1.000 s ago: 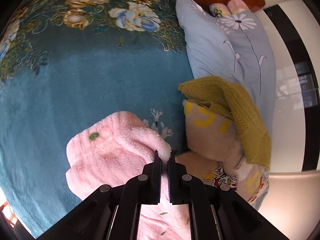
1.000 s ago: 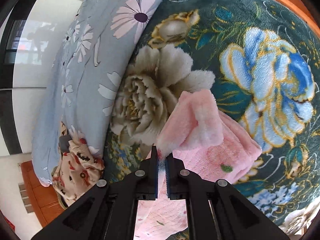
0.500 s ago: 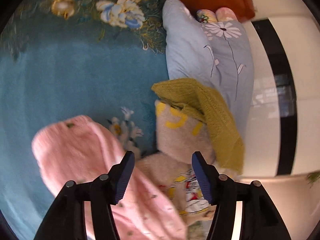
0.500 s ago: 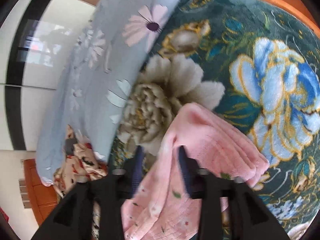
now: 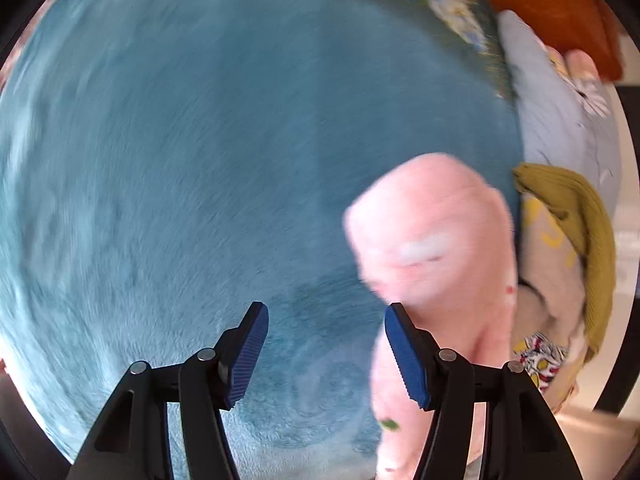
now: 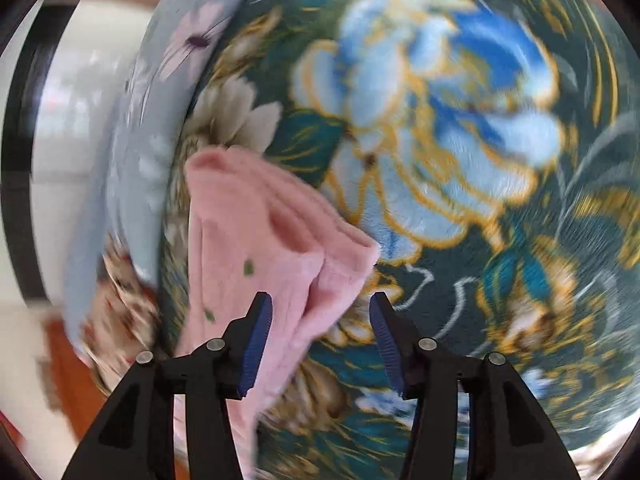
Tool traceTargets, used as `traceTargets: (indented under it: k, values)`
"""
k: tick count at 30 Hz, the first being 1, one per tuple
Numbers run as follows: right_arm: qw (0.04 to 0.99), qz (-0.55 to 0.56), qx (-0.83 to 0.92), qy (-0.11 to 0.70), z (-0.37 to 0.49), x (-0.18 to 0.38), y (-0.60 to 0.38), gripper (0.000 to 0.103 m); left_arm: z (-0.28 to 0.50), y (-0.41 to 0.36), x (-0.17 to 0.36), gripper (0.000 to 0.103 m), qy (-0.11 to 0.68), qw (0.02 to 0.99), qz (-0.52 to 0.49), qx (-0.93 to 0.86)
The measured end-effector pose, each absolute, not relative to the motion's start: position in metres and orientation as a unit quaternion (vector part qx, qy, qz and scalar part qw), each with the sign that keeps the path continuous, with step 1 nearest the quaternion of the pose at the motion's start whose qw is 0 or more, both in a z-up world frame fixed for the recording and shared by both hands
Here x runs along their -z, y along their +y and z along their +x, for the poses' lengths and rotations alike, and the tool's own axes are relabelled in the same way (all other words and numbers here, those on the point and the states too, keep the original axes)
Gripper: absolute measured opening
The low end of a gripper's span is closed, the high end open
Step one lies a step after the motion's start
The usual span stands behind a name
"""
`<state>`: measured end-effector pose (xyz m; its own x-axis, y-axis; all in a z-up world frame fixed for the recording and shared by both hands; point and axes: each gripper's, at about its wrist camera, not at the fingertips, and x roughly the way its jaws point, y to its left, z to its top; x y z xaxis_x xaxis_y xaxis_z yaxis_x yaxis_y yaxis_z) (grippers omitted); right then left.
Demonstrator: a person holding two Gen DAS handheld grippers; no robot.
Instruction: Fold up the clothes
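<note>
A fluffy pink garment (image 5: 432,248) lies folded on the teal floral blanket (image 5: 200,160). In the left wrist view it sits to the right of my left gripper (image 5: 326,350), which is open and empty, its right finger (image 5: 406,354) close to the pink cloth. In the right wrist view the pink garment (image 6: 256,248) lies ahead and left of my right gripper (image 6: 320,344), which is open and empty just above its near edge. Both views are blurred by motion.
A pile of clothes with an olive knit piece (image 5: 576,232) and a beige printed garment (image 5: 548,280) lies right of the pink one. A light blue flowered pillow (image 5: 560,120) and orange wooden headboard (image 5: 540,8) lie beyond. The pillow (image 6: 152,128) also shows at left.
Both grippers were shut on the pink garment a second ago; they have opened and let it go. Both have swung away, the left one leftward, so the garment now sits off to the side.
</note>
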<state>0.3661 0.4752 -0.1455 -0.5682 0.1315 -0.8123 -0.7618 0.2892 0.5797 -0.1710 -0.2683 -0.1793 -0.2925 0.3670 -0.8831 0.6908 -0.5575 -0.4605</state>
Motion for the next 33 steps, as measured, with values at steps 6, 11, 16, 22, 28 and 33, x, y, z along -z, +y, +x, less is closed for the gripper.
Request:
traceTargets:
  k: [6,11,16,22,28,33]
  values:
    - [0.425,-0.200,-0.536,0.701,0.355,0.165,0.485,0.064,-0.174,-0.246,0.192,0.071,0.483,0.112,0.565,0.660]
    - [0.451,-0.255,-0.561,0.646,0.328,0.152,0.489,0.064,-0.186,-0.231,0.188,0.073,0.466,0.105,0.570,0.668]
    - [0.460,-0.309,-0.581,0.597,0.303,0.135,0.493,0.019,-0.196,-0.218,0.184,0.070,0.450,0.099,0.576,0.675]
    - [0.437,-0.299,-0.630,0.568,0.285,0.099,0.493,0.015,-0.212,-0.200,0.176,0.000,0.445,0.093,0.583,0.673]
    - [0.405,-0.279,-0.683,0.540,0.265,0.046,0.497,0.014,-0.235,-0.194,0.113,0.000,0.411,0.061,0.530,0.739]
    - [0.383,-0.239,-0.722,0.524,0.266,-0.003,0.495,0.012,-0.240,-0.210,0.053,0.000,0.420,0.012,0.469,0.777]
